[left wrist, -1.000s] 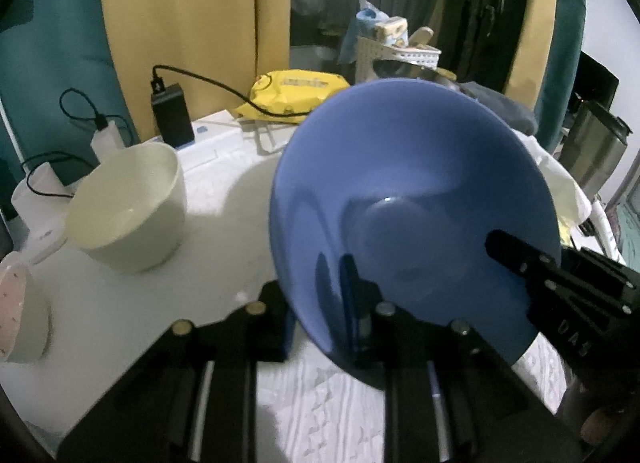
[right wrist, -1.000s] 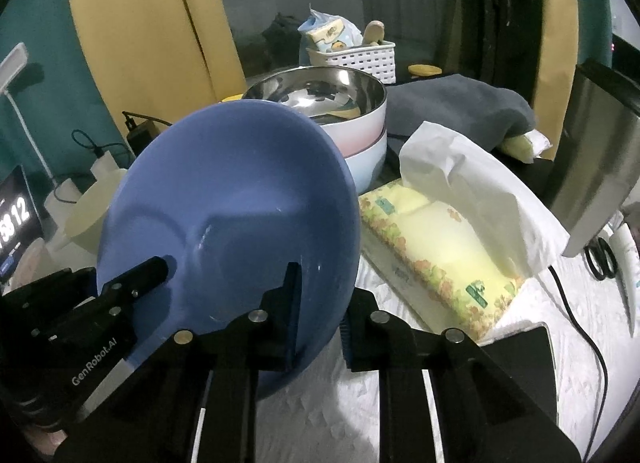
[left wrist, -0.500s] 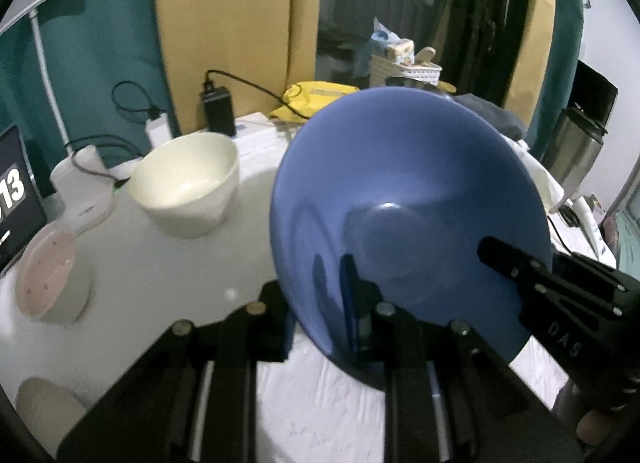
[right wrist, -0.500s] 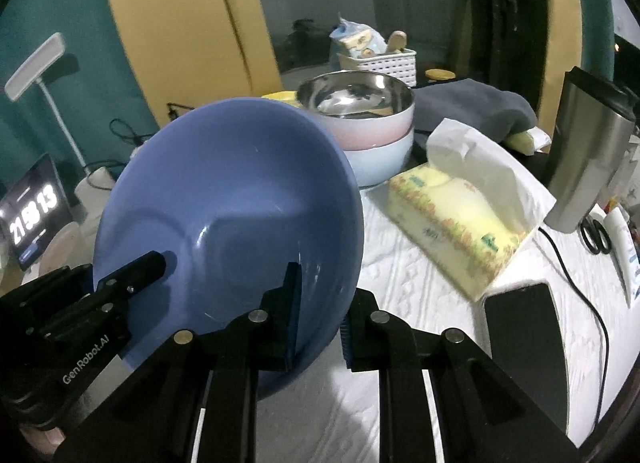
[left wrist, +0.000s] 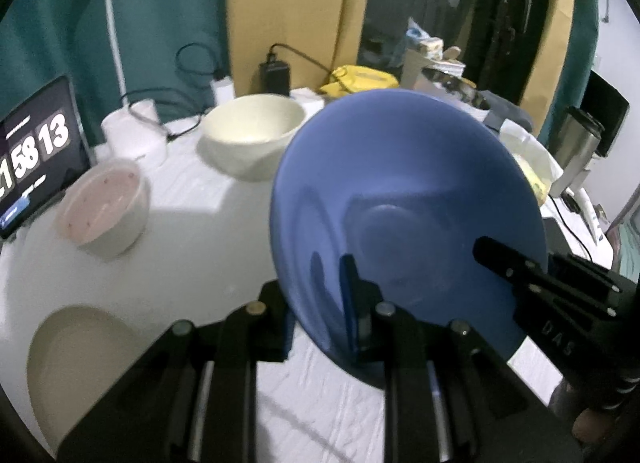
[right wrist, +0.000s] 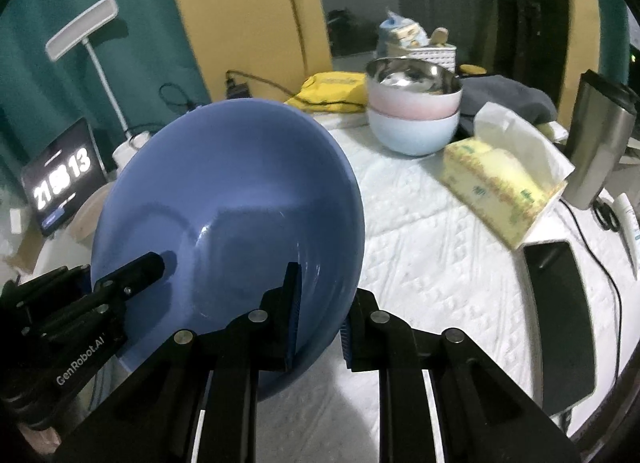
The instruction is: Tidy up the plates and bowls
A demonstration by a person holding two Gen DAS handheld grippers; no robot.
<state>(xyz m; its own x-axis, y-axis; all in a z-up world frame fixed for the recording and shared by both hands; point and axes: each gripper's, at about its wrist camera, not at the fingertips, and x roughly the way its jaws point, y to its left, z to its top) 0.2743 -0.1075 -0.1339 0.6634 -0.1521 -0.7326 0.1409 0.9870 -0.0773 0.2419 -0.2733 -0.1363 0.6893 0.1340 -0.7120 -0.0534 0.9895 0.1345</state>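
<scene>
Counter (right wrist: 432, 247) w/ white textured cloth carries everything. Big blue bowl (left wrist: 404, 199) is off the surface, tilted, held from both sides: left gripper (left wrist: 320, 311) pinching its near-left rim, one finger inside, one outside; right gripper (right wrist: 320, 315) pinching the opposite rim the same way. Bowl stack (right wrist: 414, 111) at back, right wrist view: steel in pink in pale blue. Cream bowl (left wrist: 252, 139) behind the blue one, apart from it. Pink-speckled bowl (left wrist: 104, 211) left, near clock screen (left wrist: 36, 151). Beige dish (left wrist: 76, 355) at lower left edge. Tissue box (right wrist: 500, 187) right of stack, steel tumbler (right wrist: 596, 135) beside it.
</scene>
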